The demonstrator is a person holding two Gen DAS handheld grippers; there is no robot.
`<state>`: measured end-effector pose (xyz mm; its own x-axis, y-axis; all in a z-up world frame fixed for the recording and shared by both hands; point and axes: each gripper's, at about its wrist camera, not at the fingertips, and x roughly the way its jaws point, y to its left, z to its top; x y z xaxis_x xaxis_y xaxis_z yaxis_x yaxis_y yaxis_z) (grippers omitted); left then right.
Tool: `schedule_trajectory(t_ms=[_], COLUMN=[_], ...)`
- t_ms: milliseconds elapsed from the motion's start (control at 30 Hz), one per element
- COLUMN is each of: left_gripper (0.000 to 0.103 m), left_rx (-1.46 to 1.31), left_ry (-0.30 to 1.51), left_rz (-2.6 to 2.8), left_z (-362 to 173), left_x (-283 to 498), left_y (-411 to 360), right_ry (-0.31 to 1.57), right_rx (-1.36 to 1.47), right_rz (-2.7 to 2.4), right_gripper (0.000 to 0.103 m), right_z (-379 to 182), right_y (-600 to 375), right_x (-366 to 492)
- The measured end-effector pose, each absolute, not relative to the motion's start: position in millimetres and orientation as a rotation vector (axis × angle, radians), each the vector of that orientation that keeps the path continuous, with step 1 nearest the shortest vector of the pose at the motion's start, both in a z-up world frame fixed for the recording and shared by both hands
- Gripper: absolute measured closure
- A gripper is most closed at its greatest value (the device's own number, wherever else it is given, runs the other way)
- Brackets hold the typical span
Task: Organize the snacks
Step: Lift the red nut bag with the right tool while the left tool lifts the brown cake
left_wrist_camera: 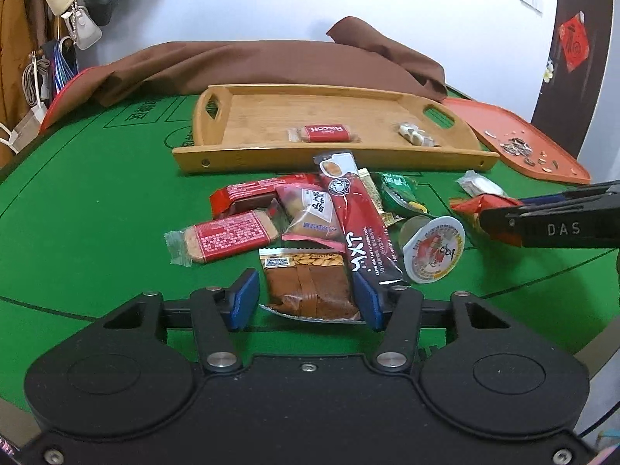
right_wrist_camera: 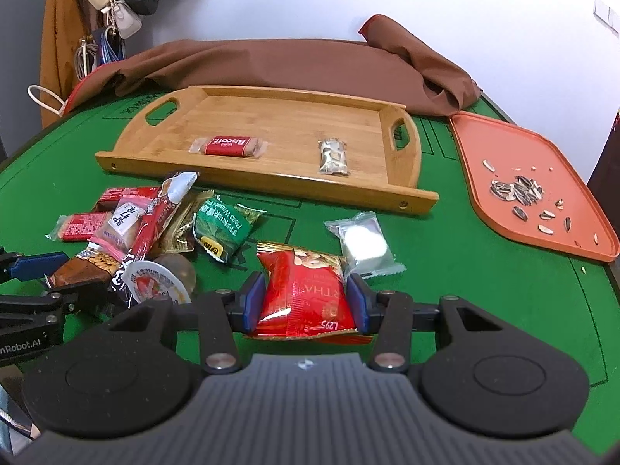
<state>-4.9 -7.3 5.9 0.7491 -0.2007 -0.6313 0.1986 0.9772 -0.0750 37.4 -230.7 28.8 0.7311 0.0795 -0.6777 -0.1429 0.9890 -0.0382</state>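
My left gripper (left_wrist_camera: 306, 302) stands open around a brown almond snack pack (left_wrist_camera: 306, 286) lying on the green table. The right pad touches the pack's edge, while a small gap shows at the left pad. In the right wrist view, my right gripper (right_wrist_camera: 306, 302) is shut on a red snack bag (right_wrist_camera: 306, 294), with both blue pads pressing its sides. A wooden tray (right_wrist_camera: 271, 178) beyond holds a red Biscoff pack (right_wrist_camera: 228, 145) and a small silvery pack (right_wrist_camera: 332, 157). The loose pile includes a red stick sachet (left_wrist_camera: 352, 217), a jelly cup (left_wrist_camera: 434, 250) and a green peas pack (right_wrist_camera: 223, 228).
A white wrapped snack (right_wrist_camera: 364, 246) lies just right of the red bag. An orange tray (right_wrist_camera: 484, 147) with sunflower seed shells sits at the right. A brown cloth (left_wrist_camera: 271, 66) is bunched behind the wooden tray. Bags hang at the far left.
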Motion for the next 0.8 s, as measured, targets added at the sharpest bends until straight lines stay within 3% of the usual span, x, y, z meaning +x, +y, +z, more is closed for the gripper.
schedule_trajectory(t_ms=[300,367,433,500,600,667,733,800], left_gripper=[0.064,0.071,0.094,0.096,0.092,0.085,0.066,0.064], left_rx=[-0.024,-0.026,-0.035,-0.036,-0.038,-0.01,0.016,0.036], left_ry=[0.699,0.685,0.673,0.658,0.654,0.655,0.658,0.664], left_rz=[-0.223,-0.22,-0.216,-0.216,-0.216,-0.207,-0.211,-0.213], left_z=[15.8,20.6,25.9,30.9,32.7,30.7,26.4,21.9], left_x=[-6.2,-7.6,-8.0,-6.4,-5.3,-7.9,-10.6,-12.8], left_y=[-1.4,0.6,3.8,6.9,8.1,4.0,-1.7,-7.6], right_ry=[0.735,0.724,0.715,0.71,0.704,0.704,0.71,0.717], right_rx=[-0.071,-0.07,-0.064,-0.057,-0.051,-0.051,-0.05,-0.048], right_rz=[0.136,0.133,0.13,0.13,0.126,0.125,0.126,0.126], right_gripper=[0.052,0.052,0.053,0.053,0.053,0.053,0.053,0.052], right_z=[29.8,32.7,35.8,38.9,41.6,42.0,41.2,39.8], right_y=[-230.0,-231.2,-233.2,-235.4,-237.3,-237.4,-237.4,-237.4], right_x=[37.3,37.1,37.4,38.2,38.7,38.4,37.9,38.1])
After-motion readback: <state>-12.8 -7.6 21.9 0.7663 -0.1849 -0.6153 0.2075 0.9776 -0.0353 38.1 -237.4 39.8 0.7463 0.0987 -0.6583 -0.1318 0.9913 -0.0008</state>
